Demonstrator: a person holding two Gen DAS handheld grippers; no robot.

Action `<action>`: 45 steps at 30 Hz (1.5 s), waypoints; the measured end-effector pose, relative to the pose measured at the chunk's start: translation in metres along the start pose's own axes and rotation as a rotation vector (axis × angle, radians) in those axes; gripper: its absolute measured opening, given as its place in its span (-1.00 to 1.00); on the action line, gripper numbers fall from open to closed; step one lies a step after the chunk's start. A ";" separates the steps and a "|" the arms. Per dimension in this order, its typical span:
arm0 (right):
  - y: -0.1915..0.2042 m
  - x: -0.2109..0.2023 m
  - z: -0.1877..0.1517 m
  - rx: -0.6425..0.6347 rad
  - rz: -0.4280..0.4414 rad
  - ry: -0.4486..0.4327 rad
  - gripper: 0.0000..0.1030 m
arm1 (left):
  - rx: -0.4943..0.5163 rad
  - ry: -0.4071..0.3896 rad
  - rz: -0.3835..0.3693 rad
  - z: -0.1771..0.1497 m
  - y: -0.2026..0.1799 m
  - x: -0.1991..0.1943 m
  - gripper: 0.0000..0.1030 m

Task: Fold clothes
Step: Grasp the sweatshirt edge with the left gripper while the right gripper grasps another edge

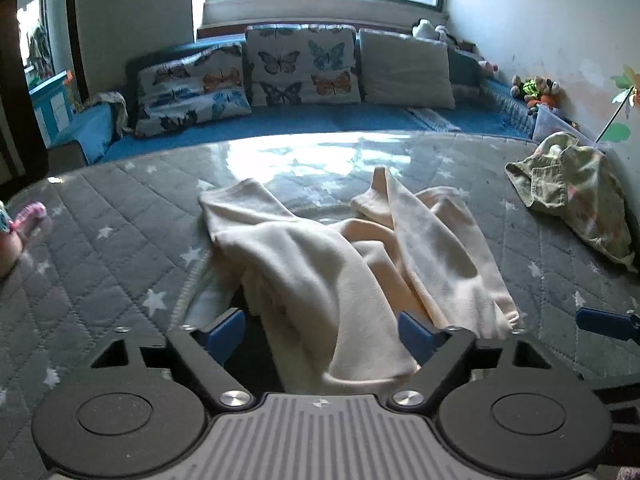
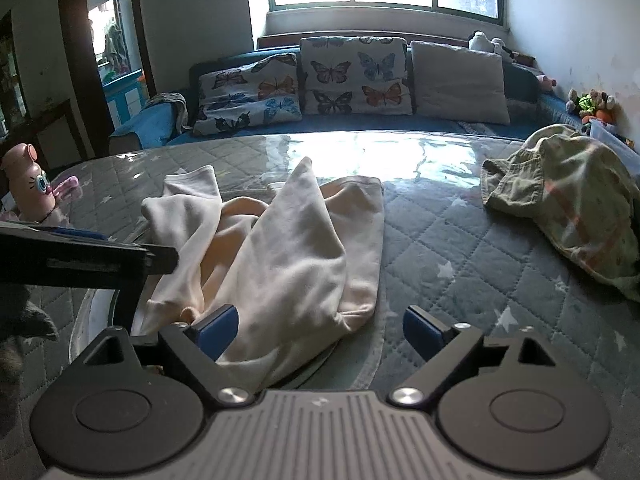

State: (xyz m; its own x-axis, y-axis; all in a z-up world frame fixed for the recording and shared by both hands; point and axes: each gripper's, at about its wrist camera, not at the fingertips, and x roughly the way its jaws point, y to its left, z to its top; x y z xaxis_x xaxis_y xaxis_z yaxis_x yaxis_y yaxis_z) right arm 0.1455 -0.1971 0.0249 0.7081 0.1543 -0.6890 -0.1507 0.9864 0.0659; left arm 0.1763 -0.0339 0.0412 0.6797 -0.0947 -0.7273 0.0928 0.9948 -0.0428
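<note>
A cream garment (image 1: 320, 248) lies crumpled on the grey quilted star-print surface (image 1: 120, 240). My left gripper (image 1: 320, 334) hangs over its near edge with the jaws apart. A fold of the cloth runs between the blue fingertips (image 1: 226, 330), and a gap shows beside the left one. In the right wrist view the same garment (image 2: 288, 248) sits left of centre. My right gripper (image 2: 320, 332) is open over its near right corner, the cloth by the left fingertip (image 2: 218, 330) and bare mat by the right one. The left gripper's black body (image 2: 80, 260) shows at the left.
An olive-green garment (image 2: 568, 208) lies heaped at the right. A pink bottle-shaped toy (image 2: 28, 184) stands at the left edge. Behind the surface runs a blue sofa (image 1: 320, 120) with butterfly cushions, and soft toys (image 1: 536, 90) sit by the right wall.
</note>
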 end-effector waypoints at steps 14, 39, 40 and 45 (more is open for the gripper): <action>0.010 0.028 0.023 0.001 0.075 0.014 0.35 | -0.074 0.025 -0.047 -0.009 0.037 0.005 -0.93; 0.000 0.030 0.005 -0.008 0.103 0.046 -0.89 | -0.064 0.054 -0.078 0.002 0.022 0.023 -0.89; -0.001 0.025 0.004 -0.005 0.100 0.036 -0.89 | -0.070 0.044 -0.075 0.001 0.025 0.017 -0.89; -0.013 -0.005 -0.002 0.006 0.090 -0.007 -0.90 | -0.113 -0.001 -0.063 -0.012 0.052 -0.022 -0.90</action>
State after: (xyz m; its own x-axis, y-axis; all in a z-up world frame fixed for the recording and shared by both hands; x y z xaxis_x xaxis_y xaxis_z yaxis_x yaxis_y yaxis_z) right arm 0.1422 -0.2110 0.0264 0.6967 0.2424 -0.6752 -0.2100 0.9689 0.1312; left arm 0.1577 0.0207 0.0470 0.6758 -0.1574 -0.7201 0.0533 0.9848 -0.1652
